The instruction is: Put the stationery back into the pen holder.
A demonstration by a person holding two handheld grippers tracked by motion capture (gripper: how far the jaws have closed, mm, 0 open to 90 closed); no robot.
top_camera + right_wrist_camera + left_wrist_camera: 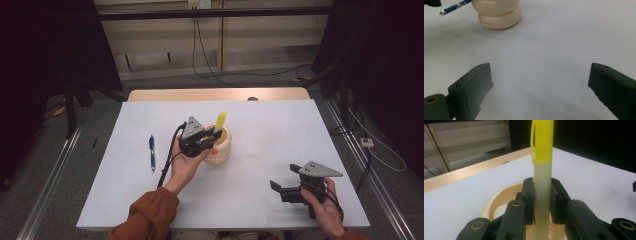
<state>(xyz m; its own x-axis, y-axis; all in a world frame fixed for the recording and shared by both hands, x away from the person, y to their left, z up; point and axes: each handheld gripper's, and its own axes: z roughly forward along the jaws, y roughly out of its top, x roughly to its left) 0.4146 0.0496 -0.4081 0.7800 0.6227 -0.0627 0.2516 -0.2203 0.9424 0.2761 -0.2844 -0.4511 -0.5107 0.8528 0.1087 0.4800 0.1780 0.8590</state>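
A yellow-capped marker [542,170] stands upright between the jaws of my left gripper [542,202], which is shut on its pale barrel. In the high view the marker [220,121] pokes up over a cream round holder [220,147] at the table's middle, and the left gripper [210,138] is right above the holder's mouth. The holder's rim [499,197] lies just below the jaws. My right gripper [282,182] rests low near the front right of the table, jaws wide open with nothing between them [540,90]. The holder [497,15] is farther off in the right gripper view.
A blue pen [151,152] lies on the white table [280,130] left of the holder; its tip [451,7] is in the right gripper view. A wooden strip [215,94] edges the far side. Cables run on the floor beyond.
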